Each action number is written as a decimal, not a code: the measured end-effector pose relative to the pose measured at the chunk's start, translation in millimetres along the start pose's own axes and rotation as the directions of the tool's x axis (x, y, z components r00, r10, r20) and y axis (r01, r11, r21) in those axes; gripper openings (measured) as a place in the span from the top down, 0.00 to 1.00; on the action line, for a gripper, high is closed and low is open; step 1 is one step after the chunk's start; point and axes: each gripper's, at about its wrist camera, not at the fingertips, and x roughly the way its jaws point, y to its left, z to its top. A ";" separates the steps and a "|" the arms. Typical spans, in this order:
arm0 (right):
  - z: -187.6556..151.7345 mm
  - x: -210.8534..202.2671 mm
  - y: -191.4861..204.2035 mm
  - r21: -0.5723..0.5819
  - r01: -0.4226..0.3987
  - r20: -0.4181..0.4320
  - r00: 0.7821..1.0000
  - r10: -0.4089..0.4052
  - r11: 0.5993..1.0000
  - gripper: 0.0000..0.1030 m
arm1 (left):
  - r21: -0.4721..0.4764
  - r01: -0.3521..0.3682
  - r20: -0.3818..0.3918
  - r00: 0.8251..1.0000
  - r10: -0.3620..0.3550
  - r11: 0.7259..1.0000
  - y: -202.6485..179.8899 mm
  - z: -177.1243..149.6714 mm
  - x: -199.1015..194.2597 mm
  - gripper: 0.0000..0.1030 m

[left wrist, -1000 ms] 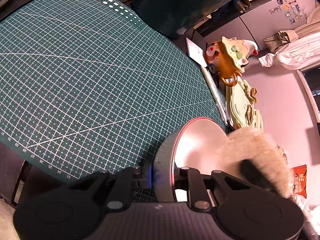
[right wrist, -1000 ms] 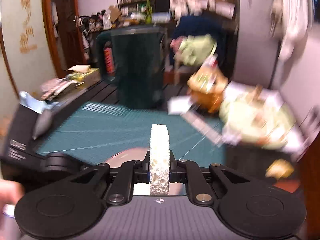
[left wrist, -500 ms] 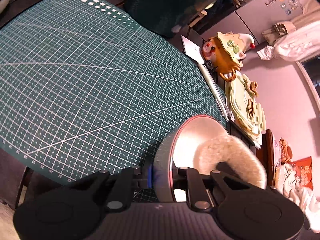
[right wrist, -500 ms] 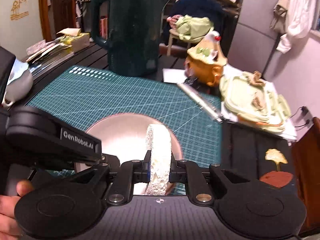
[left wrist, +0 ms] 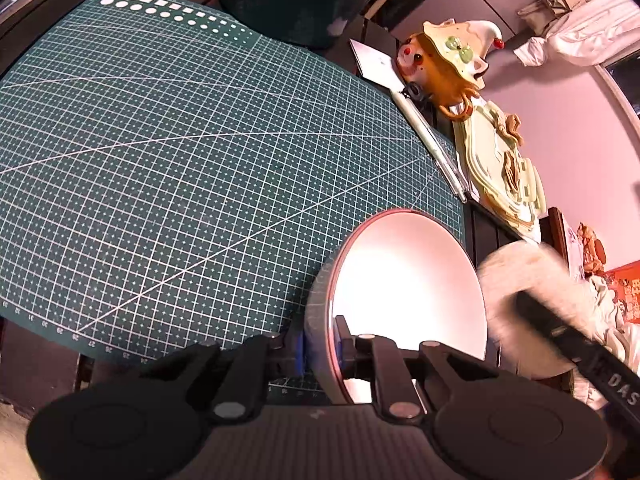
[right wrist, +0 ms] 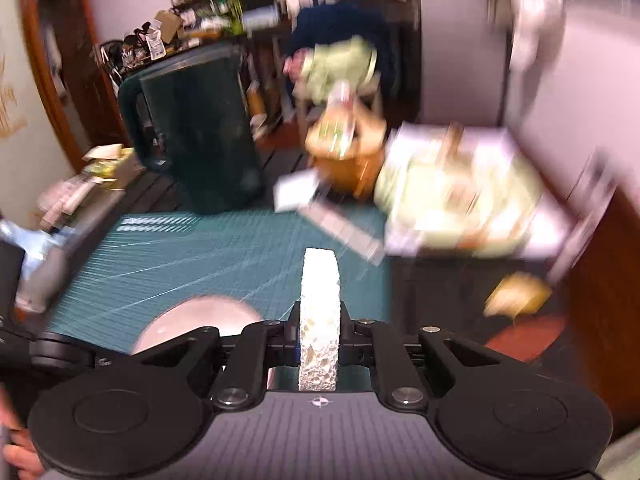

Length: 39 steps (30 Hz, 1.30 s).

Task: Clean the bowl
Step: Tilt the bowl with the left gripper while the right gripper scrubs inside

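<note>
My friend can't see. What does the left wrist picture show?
The left gripper is shut on the rim of a shiny round metal bowl, holding it on edge over a green grid cutting mat. A blurry pale fluffy sponge sits just right of the bowl, outside it. An orange ceramic figure with a cream hat stands behind the mat.

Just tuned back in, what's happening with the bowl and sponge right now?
The left hand-held gripper is clamped on the rim of the round white bowl with a pink edge, holding it tilted over the green gridded cutting mat. The right hand-held gripper pinches the pale porous sponge. In the left view the sponge sits blurred just off the bowl's right edge, not inside it.
</note>
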 end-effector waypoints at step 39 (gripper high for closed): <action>-20.3 26.6 38.3 -0.039 -0.191 -0.113 0.976 0.186 0.981 0.88 | 0.081 -0.192 0.097 0.978 0.184 0.978 -25.6 -43.3 -56.7 0.86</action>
